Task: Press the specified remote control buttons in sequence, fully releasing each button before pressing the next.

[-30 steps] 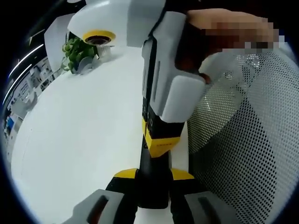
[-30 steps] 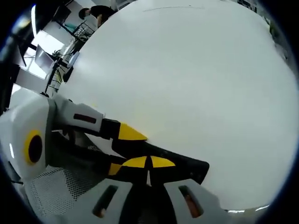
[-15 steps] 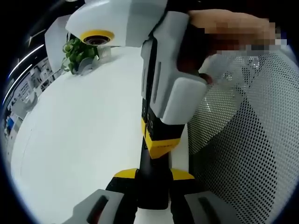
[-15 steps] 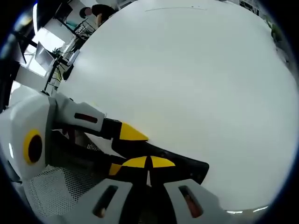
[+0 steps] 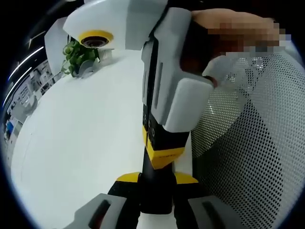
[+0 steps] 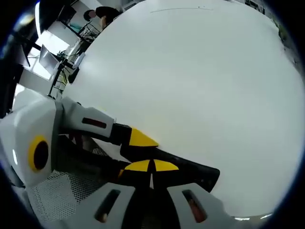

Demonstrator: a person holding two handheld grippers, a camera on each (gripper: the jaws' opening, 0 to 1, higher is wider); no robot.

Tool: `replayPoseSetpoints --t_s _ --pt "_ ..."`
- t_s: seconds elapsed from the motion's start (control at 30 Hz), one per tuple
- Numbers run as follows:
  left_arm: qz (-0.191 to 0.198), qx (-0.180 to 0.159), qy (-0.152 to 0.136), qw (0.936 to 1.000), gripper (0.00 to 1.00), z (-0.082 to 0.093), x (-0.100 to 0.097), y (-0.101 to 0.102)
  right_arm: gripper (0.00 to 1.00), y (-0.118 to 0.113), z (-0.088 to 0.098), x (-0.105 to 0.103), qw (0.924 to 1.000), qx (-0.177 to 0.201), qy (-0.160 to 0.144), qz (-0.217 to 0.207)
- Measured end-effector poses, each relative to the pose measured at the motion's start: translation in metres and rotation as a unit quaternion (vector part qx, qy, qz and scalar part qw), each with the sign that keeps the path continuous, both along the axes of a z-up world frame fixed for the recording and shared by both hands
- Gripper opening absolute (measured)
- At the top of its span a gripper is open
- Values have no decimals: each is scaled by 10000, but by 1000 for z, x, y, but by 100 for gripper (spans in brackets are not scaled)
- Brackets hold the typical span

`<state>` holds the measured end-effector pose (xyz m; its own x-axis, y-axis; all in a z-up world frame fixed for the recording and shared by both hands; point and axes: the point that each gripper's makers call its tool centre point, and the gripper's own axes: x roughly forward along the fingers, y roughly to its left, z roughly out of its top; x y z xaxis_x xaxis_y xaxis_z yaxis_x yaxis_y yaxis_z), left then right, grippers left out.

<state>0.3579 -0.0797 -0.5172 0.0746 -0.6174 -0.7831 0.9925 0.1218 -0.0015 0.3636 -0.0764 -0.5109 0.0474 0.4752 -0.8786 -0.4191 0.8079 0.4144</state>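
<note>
Left gripper view. Left gripper: yellow-tipped jaws at 6 o'clock, pinched on the near end of a black remote control that runs up toward centre. Right gripper: enters from 1 o'clock, white body over black, its yellow tips pressed down on the remote's upper face just above centre; whether its jaws are spread or together cannot be told here. White table: occupies the 7 to 11 o'clock side. Potted green plant: at 11 o'clock, at the table's far edge. Mesh chair back: 2 to 5 o'clock.

Right gripper view. Right gripper: yellow tips pressed together at 6 o'clock, resting on the remote control, which lies across the lower centre. Left gripper: comes in from 9 o'clock, clamped on the remote's left end. White table: centre to 3 o'clock.
</note>
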Motion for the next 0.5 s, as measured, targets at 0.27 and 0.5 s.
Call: replayPoseSetpoints --t_s 0.27,0.5 --pt "2 5 1 10000 25 0 0 0 0 0 -3 1 10000 -18 26 7" --pt "-3 12 1 10000 25 0 0 0 0 1 -3 0 9999 -81 -61 71"
